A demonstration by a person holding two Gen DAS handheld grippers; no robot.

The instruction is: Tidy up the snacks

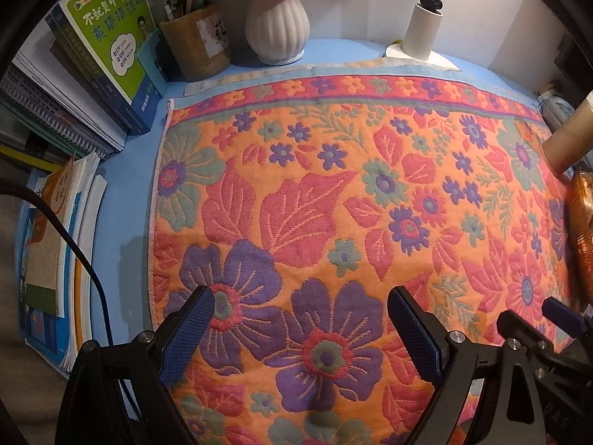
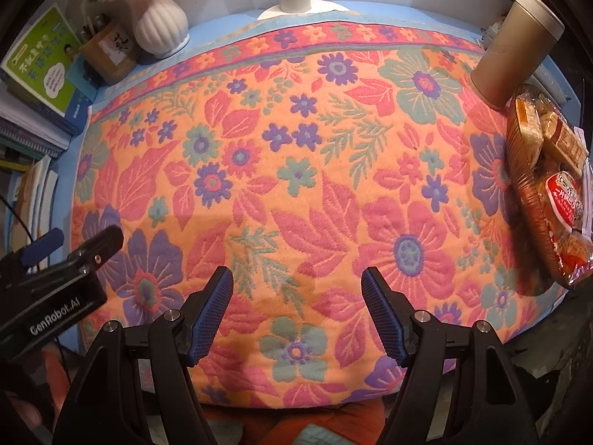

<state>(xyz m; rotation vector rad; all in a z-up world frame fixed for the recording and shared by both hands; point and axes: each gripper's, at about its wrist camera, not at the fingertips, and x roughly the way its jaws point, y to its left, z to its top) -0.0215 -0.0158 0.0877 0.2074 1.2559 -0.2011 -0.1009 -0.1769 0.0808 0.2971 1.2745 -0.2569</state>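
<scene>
Judging both grippers idle, I see my left gripper [image 1: 302, 328] and right gripper [image 2: 297, 311] spread wide and empty above the floral cloth [image 2: 281, 170]. One basket [image 2: 533, 215] at the cloth's right edge holds about four snack packets [image 2: 565, 200]; reaching it comes next.

At far left your green book [image 1: 107, 26] reads "不就是中考 英语语法" on its cover. The left gripper [image 2: 55, 259] body, seen from your right wrist, says "GenRobot.AI". The red-labelled snack packet [image 2: 565, 200] (near right) carries print too small to read.
</scene>
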